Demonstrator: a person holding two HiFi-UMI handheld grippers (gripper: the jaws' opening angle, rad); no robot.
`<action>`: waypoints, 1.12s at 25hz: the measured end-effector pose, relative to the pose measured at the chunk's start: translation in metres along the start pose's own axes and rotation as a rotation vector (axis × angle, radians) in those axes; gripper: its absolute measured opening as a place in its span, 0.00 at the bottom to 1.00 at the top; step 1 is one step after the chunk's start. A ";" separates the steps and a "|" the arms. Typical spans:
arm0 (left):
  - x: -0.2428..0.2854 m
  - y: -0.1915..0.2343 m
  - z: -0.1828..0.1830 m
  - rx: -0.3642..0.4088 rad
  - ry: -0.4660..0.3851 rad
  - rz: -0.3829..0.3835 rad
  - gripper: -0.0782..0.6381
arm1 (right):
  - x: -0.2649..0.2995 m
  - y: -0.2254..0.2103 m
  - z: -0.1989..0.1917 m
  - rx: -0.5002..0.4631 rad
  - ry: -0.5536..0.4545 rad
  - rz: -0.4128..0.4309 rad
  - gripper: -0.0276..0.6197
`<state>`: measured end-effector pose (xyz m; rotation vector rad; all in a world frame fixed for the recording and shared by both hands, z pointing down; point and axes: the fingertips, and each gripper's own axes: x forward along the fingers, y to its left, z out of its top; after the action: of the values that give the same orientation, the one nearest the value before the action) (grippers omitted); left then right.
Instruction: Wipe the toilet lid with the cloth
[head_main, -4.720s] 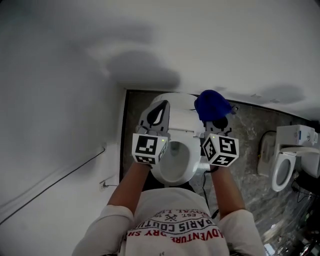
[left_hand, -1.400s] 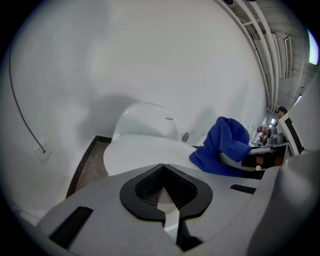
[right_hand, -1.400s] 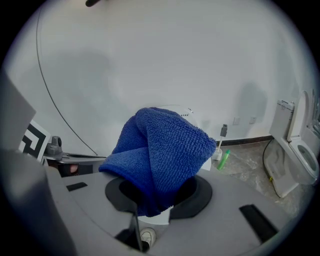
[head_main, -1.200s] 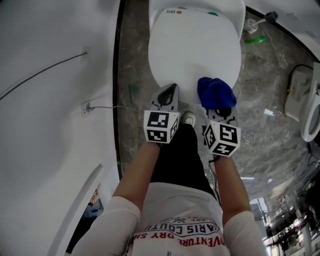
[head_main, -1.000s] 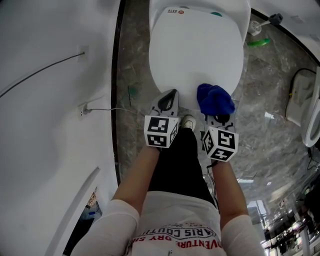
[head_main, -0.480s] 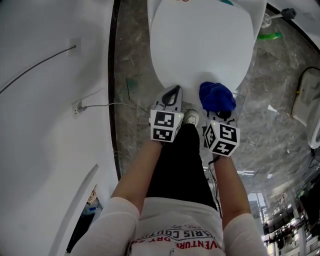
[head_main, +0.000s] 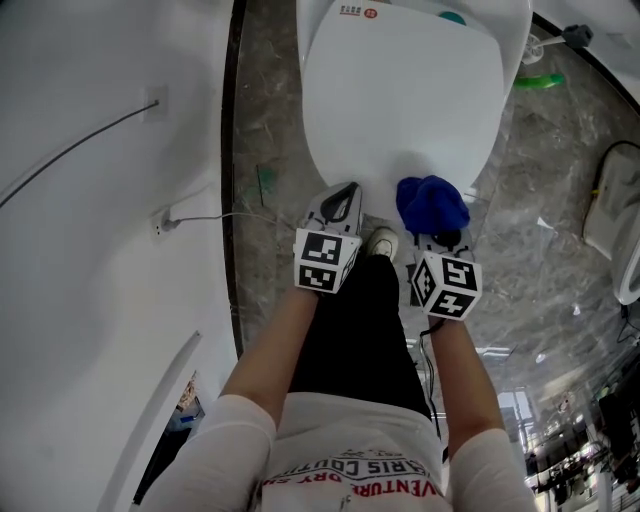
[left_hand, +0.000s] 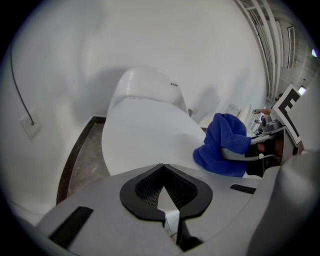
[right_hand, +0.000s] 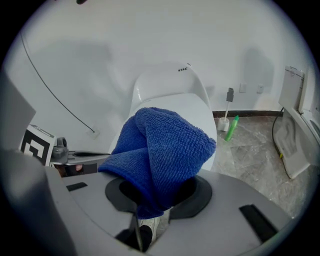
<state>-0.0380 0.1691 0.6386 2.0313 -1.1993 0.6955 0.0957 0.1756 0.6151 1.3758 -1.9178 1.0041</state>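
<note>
The cloth (head_main: 432, 205) is a deep blue, loopy microfibre thing, folded over on itself into a fat wad. In the right gripper view it (right_hand: 160, 150) fills most of the middle, with one fold hanging down into the jaw opening. The right gripper (right_hand: 152, 200) is clamped on its lower end, so the rest bulges out ahead of the jaws.

From the head view the wad sits at the front right edge of the closed white lid (head_main: 400, 100). In the left gripper view the cloth (left_hand: 222, 145) looks like it's down on that near right edge of the lid (left_hand: 145, 135), though I can't swear it's actually touching.

The left gripper (head_main: 340, 200) is over the front left edge of the lid, jaws pressed together with nothing between them (left_hand: 163, 172).

There's a green bottle (head_main: 540, 80) on the marble floor (head_main: 540, 230) to the right of the toilet, and a white shoe (head_main: 380, 240) shows between the grippers.

As for what changed: about five seconds ago the lid was up and you could see the bowl, and now it's shut flat. Over the last second or so barely anything has changed, with the cloth at the same front right spot and both grippers side by side.
</note>
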 end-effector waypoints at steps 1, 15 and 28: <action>-0.006 0.000 0.011 -0.005 -0.020 0.009 0.12 | -0.005 0.000 0.008 -0.013 0.000 0.013 0.18; -0.051 0.054 0.211 0.007 -0.290 0.077 0.12 | 0.011 0.069 0.194 -0.182 -0.131 0.207 0.18; -0.016 0.177 0.288 -0.030 -0.306 0.008 0.12 | 0.156 0.152 0.263 -0.078 0.018 0.231 0.18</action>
<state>-0.1718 -0.1056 0.4931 2.1624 -1.3797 0.3755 -0.1025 -0.0964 0.5555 1.1159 -2.1145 1.0321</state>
